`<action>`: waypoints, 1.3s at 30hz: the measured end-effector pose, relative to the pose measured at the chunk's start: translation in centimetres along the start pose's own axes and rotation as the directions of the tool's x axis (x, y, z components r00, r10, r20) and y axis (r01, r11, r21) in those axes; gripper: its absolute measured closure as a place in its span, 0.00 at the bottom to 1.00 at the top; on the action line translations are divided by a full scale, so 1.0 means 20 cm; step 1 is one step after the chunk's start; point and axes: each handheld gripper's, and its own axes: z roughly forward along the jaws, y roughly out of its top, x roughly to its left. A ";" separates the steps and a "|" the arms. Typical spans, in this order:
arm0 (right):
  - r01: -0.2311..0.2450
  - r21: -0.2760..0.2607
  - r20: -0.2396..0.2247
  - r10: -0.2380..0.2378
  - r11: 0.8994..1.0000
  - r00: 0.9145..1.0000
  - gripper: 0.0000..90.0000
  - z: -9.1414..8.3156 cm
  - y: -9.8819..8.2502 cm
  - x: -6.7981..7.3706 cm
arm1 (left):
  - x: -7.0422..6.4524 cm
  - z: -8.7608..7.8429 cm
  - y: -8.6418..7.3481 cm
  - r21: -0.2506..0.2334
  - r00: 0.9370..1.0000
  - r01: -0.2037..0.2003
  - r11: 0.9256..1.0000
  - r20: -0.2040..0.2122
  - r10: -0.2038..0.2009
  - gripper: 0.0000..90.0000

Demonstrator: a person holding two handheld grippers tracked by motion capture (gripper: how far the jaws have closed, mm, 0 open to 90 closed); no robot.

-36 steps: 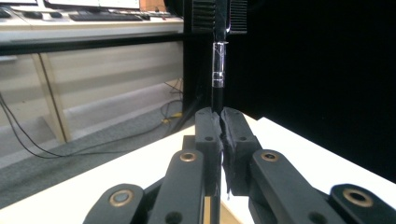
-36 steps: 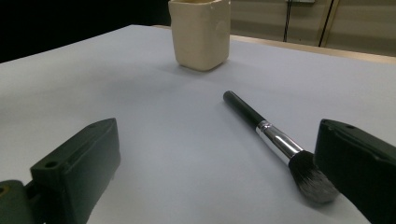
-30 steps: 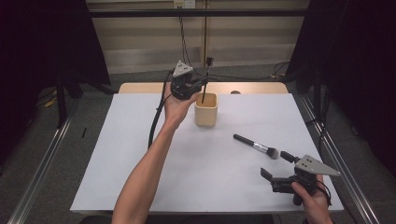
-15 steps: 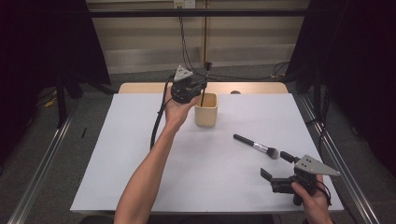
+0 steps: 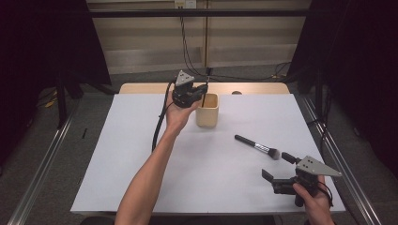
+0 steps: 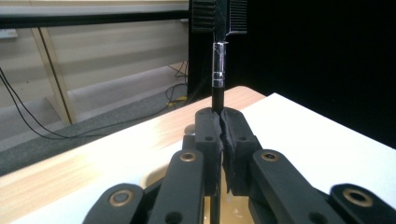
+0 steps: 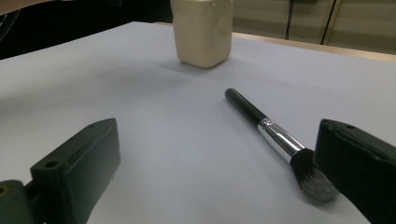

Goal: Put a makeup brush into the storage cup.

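Left gripper (image 5: 202,89) clamped on thin brush (image 6: 218,70), upright, lower end inside cream cup (image 5: 207,110). Right gripper (image 5: 277,167) jaws wide apart, hovering near 2nd brush (image 5: 257,146) flat on table (image 5: 141,164).

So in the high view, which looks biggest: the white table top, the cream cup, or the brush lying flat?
1. White table top, by far the largest.
2. Cream cup and the brush lying flat: the brush looks longer, the cup bulkier, so I would not rank them.
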 end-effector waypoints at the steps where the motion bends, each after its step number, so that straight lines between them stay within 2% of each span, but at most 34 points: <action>1: -0.002 0.000 0.000 0.002 1.000 1.000 0.00 0.00 0.00 0.00 | 0.00 0.00 -0.01 0.002 1.000 0.001 1.000 -0.001 -0.001 0.96; 12: -0.001 -0.001 0.002 0.001 1.000 1.000 0.00 0.00 0.00 0.00 | 0.01 0.00 -0.05 0.013 1.000 0.009 1.000 0.002 -0.009 0.96; 18: -0.003 -0.002 0.003 0.003 1.000 1.000 0.00 0.00 0.00 0.00 | 0.02 0.00 -0.08 0.014 1.000 0.025 1.000 -0.015 -0.025 0.96; 35: -0.003 -0.006 0.000 0.003 1.000 1.000 0.00 0.00 0.00 0.00 | 0.03 0.01 -0.16 0.054 1.000 0.011 0.998 -0.013 -0.010 0.95; 37: -0.003 -0.006 0.001 0.003 1.000 1.000 0.00 0.00 0.00 0.00 | 0.03 0.01 -0.16 0.055 1.000 0.021 0.998 -0.017 -0.021 0.95; 39: -0.004 -0.006 0.000 0.004 1.000 1.000 0.00 0.00 0.00 0.00 | 0.03 0.01 -0.16 0.062 1.000 0.016 0.998 -0.025 -0.015 0.95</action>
